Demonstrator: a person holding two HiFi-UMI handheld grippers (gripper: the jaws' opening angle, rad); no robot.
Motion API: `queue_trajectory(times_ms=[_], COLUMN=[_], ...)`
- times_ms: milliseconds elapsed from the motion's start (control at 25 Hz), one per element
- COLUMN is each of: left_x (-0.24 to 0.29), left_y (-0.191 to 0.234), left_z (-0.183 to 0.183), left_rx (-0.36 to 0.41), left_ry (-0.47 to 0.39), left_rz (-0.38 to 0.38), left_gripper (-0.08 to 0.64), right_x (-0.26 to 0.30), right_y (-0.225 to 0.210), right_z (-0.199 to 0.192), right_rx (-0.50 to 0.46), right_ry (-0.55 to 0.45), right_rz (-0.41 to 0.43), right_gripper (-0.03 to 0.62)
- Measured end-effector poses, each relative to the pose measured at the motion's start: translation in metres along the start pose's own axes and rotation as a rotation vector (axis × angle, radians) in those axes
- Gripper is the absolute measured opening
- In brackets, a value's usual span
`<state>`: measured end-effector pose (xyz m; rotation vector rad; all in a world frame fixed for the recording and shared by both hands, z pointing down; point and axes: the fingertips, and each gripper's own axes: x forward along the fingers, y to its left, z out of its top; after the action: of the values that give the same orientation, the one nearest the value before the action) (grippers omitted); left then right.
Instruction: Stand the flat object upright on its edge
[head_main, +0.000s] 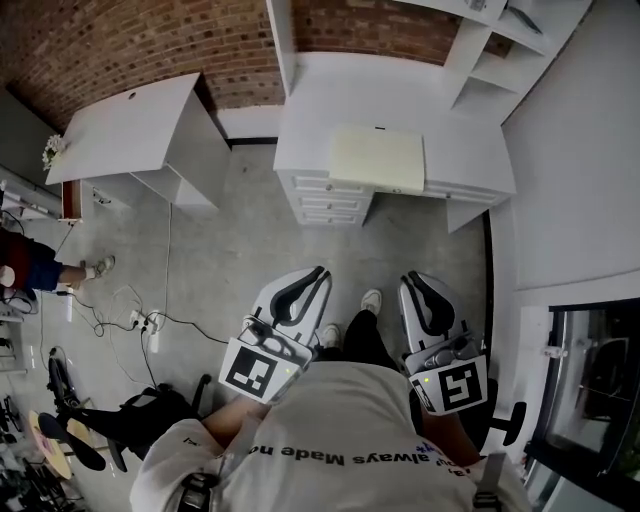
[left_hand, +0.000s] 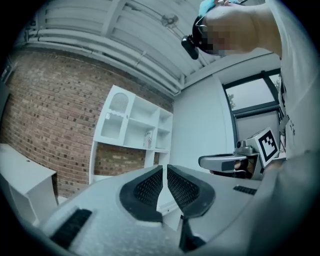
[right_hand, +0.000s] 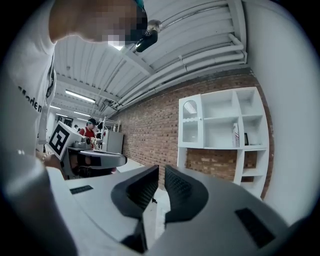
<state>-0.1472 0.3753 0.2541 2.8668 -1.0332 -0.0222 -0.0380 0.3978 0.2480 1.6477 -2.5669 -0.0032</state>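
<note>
The black ribbed fingers (left_hand: 150, 187) of the left gripper (left_hand: 165, 169) are clenched, pad against pad, with nothing between them. The black ribbed fingers (right_hand: 137, 187) of the right gripper (right_hand: 161, 170) are likewise clenched on nothing; only a thin slit shows between the pads.

In the head view both grippers occupy the lower centre of the frame. They are side by side and held level, close in front of the person's white printed shirt (head_main: 340, 430). Their tips are directed toward the top of the frame, over the grey concrete floor (head_main: 230, 250).

The cream flat rectangular panel (head_main: 377, 158) is in the upper centre of the head view. It lies flat on the white bench with drawers (head_main: 300, 150), near the bench's front edge and well apart from both grippers.

A second white bench (head_main: 130, 125) stands in the upper left of that frame. A white open shelf unit (right_hand: 225, 125) stands against the red brick wall (right_hand: 150, 130), right of centre in the right gripper view.
</note>
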Motion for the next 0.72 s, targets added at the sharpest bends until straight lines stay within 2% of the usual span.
queue_trajectory(times_ms=[80,240,360,720], left_x=[0.01,0.037,0.059,0.148], left_y=[0.003,0.011,0.018,0.041], left_z=[-0.003,0.002,-0.003,0.0], left_rx=[0.009,0.008,0.007,0.003], left_ry=[0.013,-0.026,-0.022,-0.003], left_rz=[-0.003,-0.002,-0.001,0.035], left_gripper=[0.029,0.029,0.029,0.029], right_x=[0.006,0.022,0.035,0.081], right_y=[-0.008,-0.028,-0.048,-0.13], right_z=[-0.002,-0.009,-0.014,-0.018], right_rx=[-0.004,-0.001,-0.001,-0.002], right_ry=[0.0,0.002,0.004,0.008], right_rz=[0.0,0.006,0.012,0.041], right_gripper=[0.038,0.038,0.038,0.038])
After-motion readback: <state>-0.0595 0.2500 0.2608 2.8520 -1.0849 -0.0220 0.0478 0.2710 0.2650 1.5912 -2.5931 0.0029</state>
